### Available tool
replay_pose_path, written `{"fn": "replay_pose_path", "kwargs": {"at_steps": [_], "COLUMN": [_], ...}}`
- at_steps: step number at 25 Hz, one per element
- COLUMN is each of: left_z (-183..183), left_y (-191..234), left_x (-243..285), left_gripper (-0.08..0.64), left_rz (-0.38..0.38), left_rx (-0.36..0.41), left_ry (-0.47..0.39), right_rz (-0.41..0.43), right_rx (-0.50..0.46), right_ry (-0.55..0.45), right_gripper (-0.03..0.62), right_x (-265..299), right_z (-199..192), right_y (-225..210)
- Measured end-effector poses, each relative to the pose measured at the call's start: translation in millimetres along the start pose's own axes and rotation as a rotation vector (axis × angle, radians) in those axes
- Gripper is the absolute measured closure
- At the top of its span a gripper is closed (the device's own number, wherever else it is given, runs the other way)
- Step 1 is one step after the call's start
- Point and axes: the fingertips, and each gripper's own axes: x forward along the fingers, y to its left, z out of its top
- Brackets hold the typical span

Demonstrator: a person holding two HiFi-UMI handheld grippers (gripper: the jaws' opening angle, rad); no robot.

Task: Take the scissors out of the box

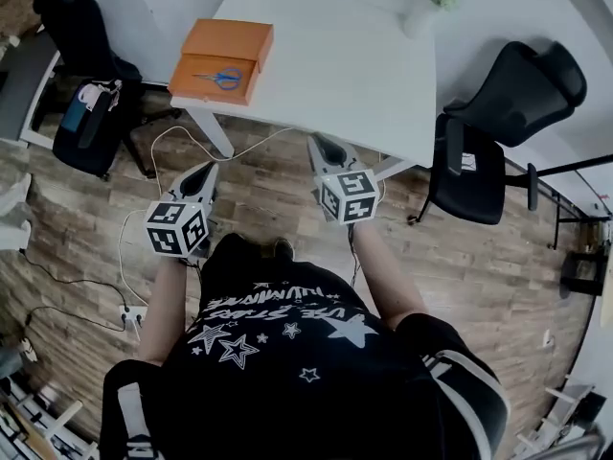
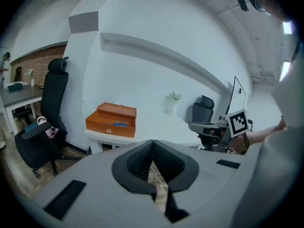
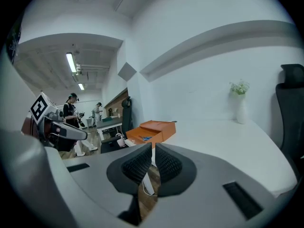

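Note:
An open orange box [image 1: 213, 75] lies on the left end of the white table [image 1: 345, 65], its lid [image 1: 230, 38] just behind it. Blue-handled scissors [image 1: 222, 78] lie inside. The box [image 2: 111, 123] and scissors [image 2: 118, 124] show far ahead in the left gripper view; the right gripper view has the box [image 3: 151, 131] and scissors [image 3: 145, 137] too. My left gripper [image 1: 204, 169] and right gripper [image 1: 321, 143] hover over the wooden floor, short of the table's front edge. Both are shut and hold nothing, with the left gripper [image 2: 153, 142] and right gripper [image 3: 152, 147] jaws pressed together.
A black office chair [image 1: 498, 127] stands right of the table; another [image 1: 86, 75], with a bag on it, stands left. A white vase [image 1: 421, 8] sits at the table's far side. Cables and a power strip [image 1: 132, 316] lie on the floor. People stand far off [image 3: 71, 110].

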Motion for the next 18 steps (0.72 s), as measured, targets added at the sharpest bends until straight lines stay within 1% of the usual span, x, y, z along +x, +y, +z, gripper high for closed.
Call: {"fn": "replay_pose_path", "kwargs": {"at_steps": [4,7,10,12,15,18], "left_z": [-2.7,7.3,27.5,41.8,60.1,76.1], "left_y": [35.2,66.5,97.8,119.4,149.9,179.5], "left_x": [6.1,23.0,42.6,53.8,73.2,91.5], "left_gripper": [0.541,0.541,0.541,0.541,0.541,0.541], "left_rz": [0.029,0.034,0.022,0.017,0.001,-0.009], "left_rx": [-0.042,-0.052,-0.035,-0.013,-0.011,-0.015], "left_ry": [0.009,0.015,0.006,0.001,0.004,0.014], "right_rz": [0.031,0.031,0.015,0.023,0.085,0.139], "right_rx": [-0.021,-0.032,-0.04,-0.043,-0.06,-0.131], "right_ry": [0.034,0.053,0.069,0.083,0.127,0.196], "right_gripper": [0.54,0.54,0.54,0.54,0.54,0.54], "right_x": [38.3,72.3,109.9,137.8,180.9,223.3], "right_z": [0.3,6.0,14.5,21.2,31.6,38.7], "right_y": [11.8,12.8,12.7,17.5,30.4,44.2]}}
